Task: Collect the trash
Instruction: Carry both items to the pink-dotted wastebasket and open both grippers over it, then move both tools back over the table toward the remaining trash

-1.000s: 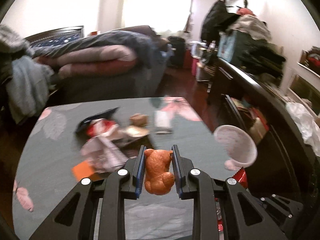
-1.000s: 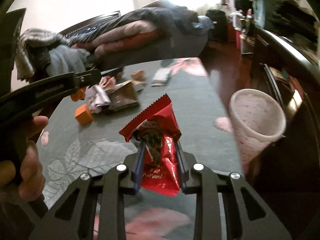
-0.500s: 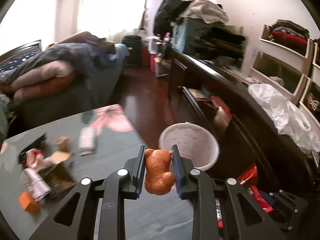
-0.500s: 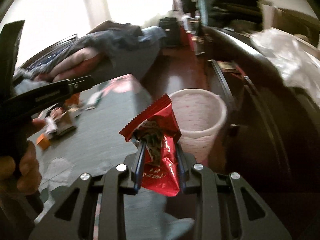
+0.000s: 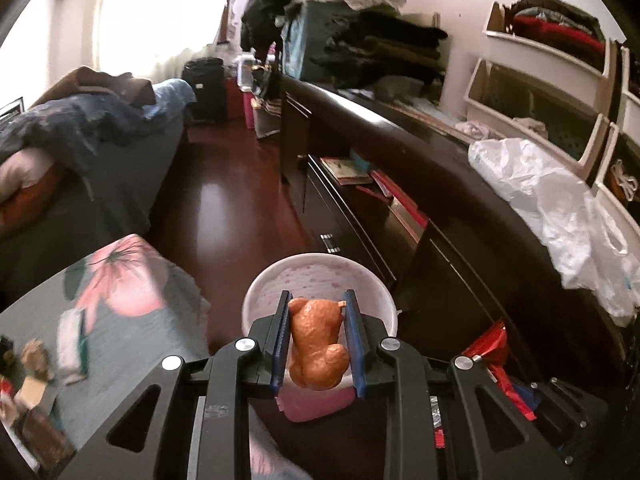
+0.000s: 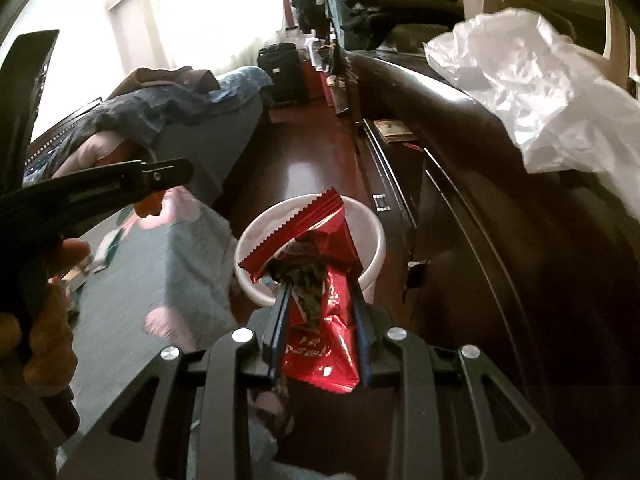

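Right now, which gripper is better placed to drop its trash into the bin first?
Probably the left gripper: its orange lump appears directly over the white bin. The right gripper, holding the red wrapper, seems nearer the rim.

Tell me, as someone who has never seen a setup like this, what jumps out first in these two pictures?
Probably the two pincers with their catch: the left gripper clamps an orange-brown crumpled lump, and the right gripper clamps a shiny red snack wrapper. Both are held in front of a white wastebasket that stands on the dark floor just past the edge of the floral table. Off to the right, a crumpled white plastic bag lies on the dark cabinet.
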`<state>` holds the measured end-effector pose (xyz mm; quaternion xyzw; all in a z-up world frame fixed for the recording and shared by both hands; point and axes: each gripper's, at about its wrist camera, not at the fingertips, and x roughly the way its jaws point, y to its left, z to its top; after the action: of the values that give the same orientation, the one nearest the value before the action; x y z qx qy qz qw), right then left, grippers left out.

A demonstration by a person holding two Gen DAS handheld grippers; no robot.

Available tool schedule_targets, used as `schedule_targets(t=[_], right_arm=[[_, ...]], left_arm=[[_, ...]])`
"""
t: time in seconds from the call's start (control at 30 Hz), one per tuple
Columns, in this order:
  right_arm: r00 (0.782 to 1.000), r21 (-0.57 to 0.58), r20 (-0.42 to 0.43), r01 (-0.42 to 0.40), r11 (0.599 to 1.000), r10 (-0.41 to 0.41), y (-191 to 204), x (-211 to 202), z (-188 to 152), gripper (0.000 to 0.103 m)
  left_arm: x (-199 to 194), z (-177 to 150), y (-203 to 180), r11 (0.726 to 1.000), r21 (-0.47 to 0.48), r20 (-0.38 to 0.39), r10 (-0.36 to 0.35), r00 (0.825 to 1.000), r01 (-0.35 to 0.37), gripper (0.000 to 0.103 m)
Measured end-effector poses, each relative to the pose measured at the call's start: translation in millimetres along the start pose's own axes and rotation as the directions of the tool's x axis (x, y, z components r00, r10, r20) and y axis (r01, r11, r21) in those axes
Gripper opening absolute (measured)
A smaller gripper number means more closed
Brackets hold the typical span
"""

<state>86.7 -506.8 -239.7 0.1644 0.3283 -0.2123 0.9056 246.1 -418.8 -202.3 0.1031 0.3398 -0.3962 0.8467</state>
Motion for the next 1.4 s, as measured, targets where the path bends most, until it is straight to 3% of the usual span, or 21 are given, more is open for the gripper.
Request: schedule_targets(t=[0.37,0.6,0.8,1.0,1.2,1.4], right_arm=[[1.0,0.027,-0.02,0.002,1.0,-0.002,-15.8,76.6,20.9,0.029],[1.0,0.042,-0.018,-0.003,0.999,0.004,-11.3,123.7,32.9,0.032],[1.0,0.044,-0.018,0.002,0.999,-0.001,-6.1,151.6,40.2,0.038],[0.999,0.047,-0.032,0.019,0.999,-0.018,-4.3,166.7,41.6,0.048],[0.999,0.076,-0.015,0.03,0.997,-0.029,-9.4,152.6,33.8,0.066],[0.998,0.094,-0.04,0.052,0.994,-0.048,-4.0,129.2,21.3,0.07]], left_arm=[[97.0,23.5,6.9,0.999,-0.037,-0.129,-0.027,0.991,0.022,0.026],[131.5,33.4,26.4,0.989,-0.137,-0.177,-0.085,0.981,0.061,0.03],[137.1,37.3,36.1,0.982,-0.173,-0.172,-0.101,0.98,0.071,0.053],[134.2,41.3,44.2,0.98,-0.189,-0.15,-0.094,0.984,0.065,0.062],[100.7,40.5,50.2,0.982,-0.185,-0.097,-0.047,0.994,0.028,0.073],[52.4,25.5,57.5,0.979,-0.202,-0.054,0.008,0.999,-0.019,0.08]])
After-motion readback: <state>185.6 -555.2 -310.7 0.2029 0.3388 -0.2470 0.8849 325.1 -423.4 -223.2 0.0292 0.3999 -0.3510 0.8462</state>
